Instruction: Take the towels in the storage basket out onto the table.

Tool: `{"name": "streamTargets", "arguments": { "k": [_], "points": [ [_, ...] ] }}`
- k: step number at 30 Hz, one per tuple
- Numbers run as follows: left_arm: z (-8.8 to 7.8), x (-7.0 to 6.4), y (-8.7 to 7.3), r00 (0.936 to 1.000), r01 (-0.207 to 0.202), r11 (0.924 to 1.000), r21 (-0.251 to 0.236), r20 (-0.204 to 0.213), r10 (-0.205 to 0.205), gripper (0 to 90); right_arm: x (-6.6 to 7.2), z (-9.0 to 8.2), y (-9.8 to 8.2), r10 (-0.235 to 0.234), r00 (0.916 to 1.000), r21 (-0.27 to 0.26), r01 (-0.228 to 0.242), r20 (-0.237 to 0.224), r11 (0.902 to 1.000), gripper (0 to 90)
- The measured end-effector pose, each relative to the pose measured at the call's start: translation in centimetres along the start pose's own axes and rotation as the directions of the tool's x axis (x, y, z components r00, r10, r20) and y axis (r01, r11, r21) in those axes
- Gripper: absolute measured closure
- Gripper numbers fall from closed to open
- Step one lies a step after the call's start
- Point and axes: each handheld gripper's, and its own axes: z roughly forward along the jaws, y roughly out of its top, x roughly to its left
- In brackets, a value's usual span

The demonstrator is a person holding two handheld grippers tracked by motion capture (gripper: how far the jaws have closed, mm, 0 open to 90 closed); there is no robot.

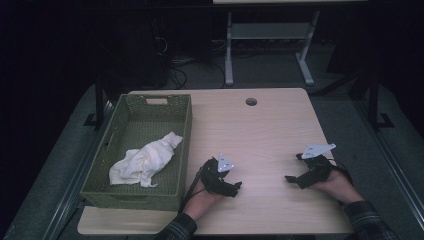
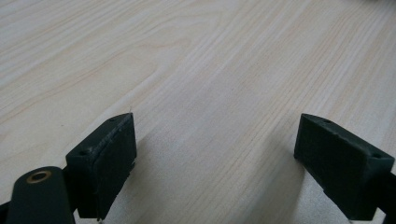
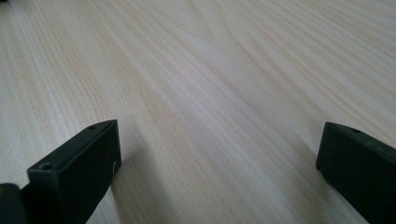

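A white crumpled cloth (image 1: 145, 161) lies inside a green woven basket (image 1: 183, 131), on its floor, a little toward the near right side. The basket stands on the left part of a light wooden table (image 1: 260, 135), and its left edge reaches past the table's edge. The far wall of the basket has a handle cut-out.

To the right of the basket, near the front edge of the table, the left gripper (image 1: 237, 186) rests low on the wood, held by the person's left hand (image 1: 202, 199). In the left gripper view its two black jaws stand wide apart with only bare wood grain between them (image 2: 215, 140). The right gripper (image 1: 295, 170) is well apart from it, on the right side of the table, in the right hand (image 1: 340, 187). Its jaws are also spread wide over the bare surface (image 3: 217, 154), and they hold nothing. Each gripper carries a grey three-cornered plate on top.

The table top is pale, with fine straight grain, and has a round cable hole (image 1: 251, 102) near the far edge. Behind the table the room is dark. There is a grey floor, a white table frame (image 1: 270, 45) and some cables (image 1: 175, 70) on the floor at the far left.
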Motion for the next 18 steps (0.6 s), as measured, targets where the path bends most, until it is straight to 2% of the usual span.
{"name": "streamTargets", "arguments": {
  "k": [8, 16, 18],
  "points": [
    [0.04, 0.10, 0.07, 1.0000, -0.006, 1.0000, 0.001, 0.007, 0.006, 12.1, 0.00, 0.01, -0.01, 0.000, 1.0000, -0.002, 0.000, 0.000, 1.0000, 0.0],
    [-0.21, 0.25, 0.51, 1.0000, -0.002, 0.9985, 0.055, 0.005, 0.002, 12.6, 0.00, 0.01, -0.01, 0.000, 1.0000, -0.002, 0.000, 0.000, 1.0000, 0.0],
    [-0.56, 0.35, 0.55, 0.9999, 0.012, 0.9978, 0.065, 0.007, -0.013, 12.6, 0.00, 0.01, -0.01, 0.000, 1.0000, -0.001, 0.000, 0.000, 1.0000, 0.0]
  ]
}}
